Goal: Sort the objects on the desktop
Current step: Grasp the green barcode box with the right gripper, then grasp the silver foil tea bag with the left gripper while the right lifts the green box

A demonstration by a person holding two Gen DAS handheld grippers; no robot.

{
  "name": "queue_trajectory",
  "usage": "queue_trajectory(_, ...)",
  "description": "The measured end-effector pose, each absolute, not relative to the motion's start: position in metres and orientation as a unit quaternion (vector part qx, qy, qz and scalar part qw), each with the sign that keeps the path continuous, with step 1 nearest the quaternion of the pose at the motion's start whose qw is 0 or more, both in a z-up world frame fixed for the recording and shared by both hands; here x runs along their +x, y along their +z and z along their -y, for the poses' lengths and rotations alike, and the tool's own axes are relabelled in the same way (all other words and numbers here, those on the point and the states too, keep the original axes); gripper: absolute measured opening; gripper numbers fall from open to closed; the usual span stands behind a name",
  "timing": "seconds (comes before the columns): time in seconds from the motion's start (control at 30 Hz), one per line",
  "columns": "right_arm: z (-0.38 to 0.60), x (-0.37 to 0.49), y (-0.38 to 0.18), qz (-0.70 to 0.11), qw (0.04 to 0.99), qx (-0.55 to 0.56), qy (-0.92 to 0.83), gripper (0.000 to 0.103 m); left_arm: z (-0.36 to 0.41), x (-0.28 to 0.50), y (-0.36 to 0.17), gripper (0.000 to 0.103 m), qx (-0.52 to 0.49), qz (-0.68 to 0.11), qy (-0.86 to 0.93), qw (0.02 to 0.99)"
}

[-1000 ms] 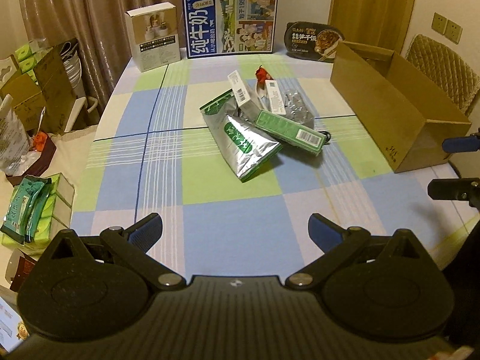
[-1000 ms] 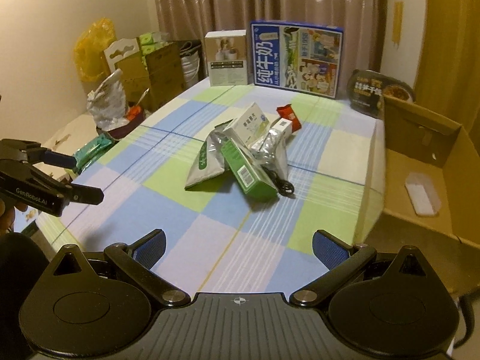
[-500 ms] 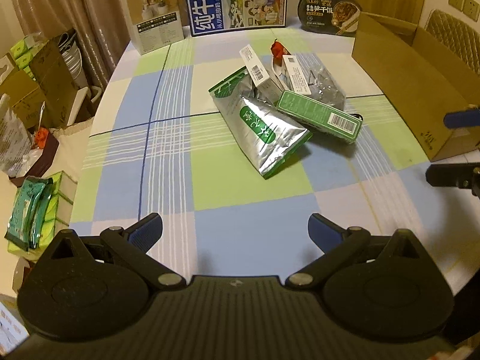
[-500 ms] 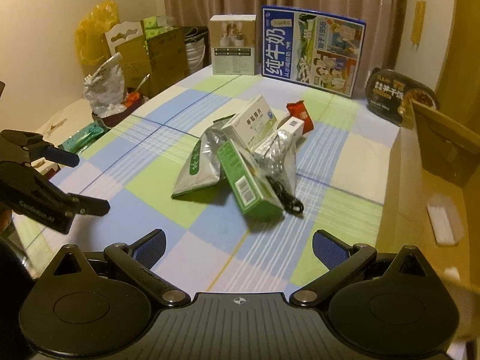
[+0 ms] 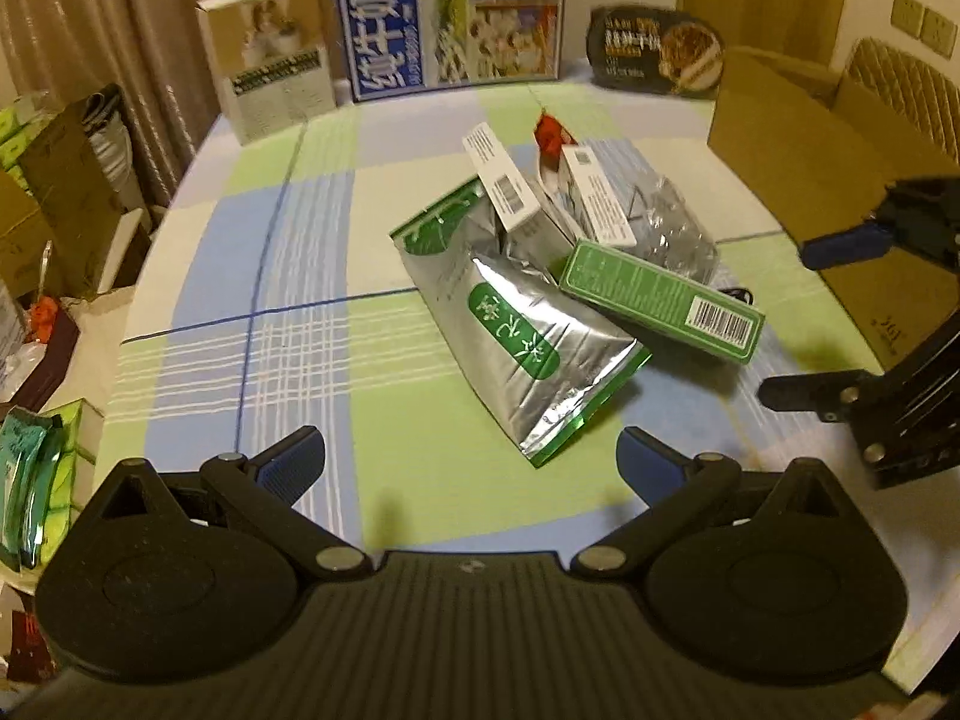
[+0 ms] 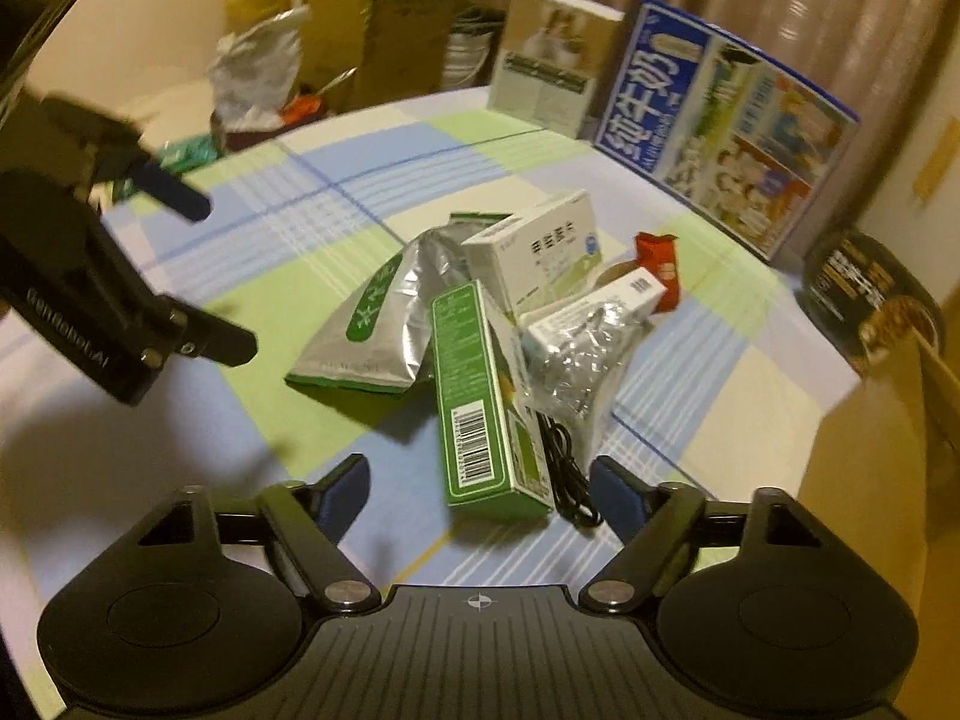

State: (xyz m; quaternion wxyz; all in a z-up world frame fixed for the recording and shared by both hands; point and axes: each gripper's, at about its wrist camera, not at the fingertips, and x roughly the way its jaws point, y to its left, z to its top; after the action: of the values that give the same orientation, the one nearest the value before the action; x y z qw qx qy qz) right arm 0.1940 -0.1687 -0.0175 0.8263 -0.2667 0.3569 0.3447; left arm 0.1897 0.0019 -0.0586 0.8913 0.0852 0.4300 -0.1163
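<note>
A pile lies mid-table: a silver-green pouch (image 5: 516,324) (image 6: 372,324), a green box (image 5: 660,294) (image 6: 474,396), two white boxes (image 5: 504,186) (image 5: 597,198), a red packet (image 5: 549,132), a crinkly clear bag (image 5: 672,222) and a black cable (image 6: 564,462). My left gripper (image 5: 471,462) (image 6: 222,276) is open just short of the pouch's near corner, holding nothing. My right gripper (image 6: 480,495) (image 5: 804,318) is closing. The green box's near, barcoded end lies between its fingers, and the pads stand clear of it on both sides.
An open cardboard box (image 5: 840,180) (image 6: 882,420) stands at the table's right edge. Along the back stand a blue milk carton case (image 5: 456,12), a white box (image 5: 270,54) and a black bowl pack (image 5: 660,54). Bags and cartons (image 5: 54,192) crowd the floor on the left.
Both grippers have come lower and closer to the pile. The right gripper has rolled, its jaws have narrowed, and the green box's end now sits between its fingers.
</note>
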Motion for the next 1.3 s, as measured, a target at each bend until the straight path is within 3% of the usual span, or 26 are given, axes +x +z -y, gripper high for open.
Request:
queue_trajectory(0.3,0.158,0.214,-0.041,-0.358,0.812,-0.296,0.353,0.057,0.009,0.223,-0.074,0.102,0.076,-0.446,-0.147,0.879)
queue_trajectory(0.43,0.16,0.219,-0.043,-0.359,0.815,-0.287,0.352,0.036,0.012,0.235,-0.08,0.102,0.073,-0.449,-0.153,0.878)
queue_trajectory(0.67,0.169,0.219,-0.032,-0.372,0.827,-0.257,0.336,0.027,0.005,0.264,-0.083,0.102,0.038,-0.457,-0.143,0.877)
queue_trajectory(0.93,0.183,0.208,-0.023,-0.399,0.828,-0.228,0.321,0.027,0.016,0.293,-0.096,0.101,0.025,-0.474,-0.153,0.867)
queue_trajectory(1.0,0.186,0.206,-0.023,-0.403,0.829,-0.221,0.317,0.027,0.019,0.3,-0.102,0.095,0.025,-0.485,-0.159,0.86)
queue_trajectory(1.13,0.191,0.196,-0.02,-0.413,0.829,-0.206,0.314,0.027,0.021,0.3,-0.104,0.071,0.028,-0.498,-0.167,0.85)
queue_trajectory(1.3,0.2,0.175,-0.014,-0.426,0.825,-0.187,0.321,0.027,0.009,0.273,-0.095,0.051,0.058,-0.508,-0.166,0.843)
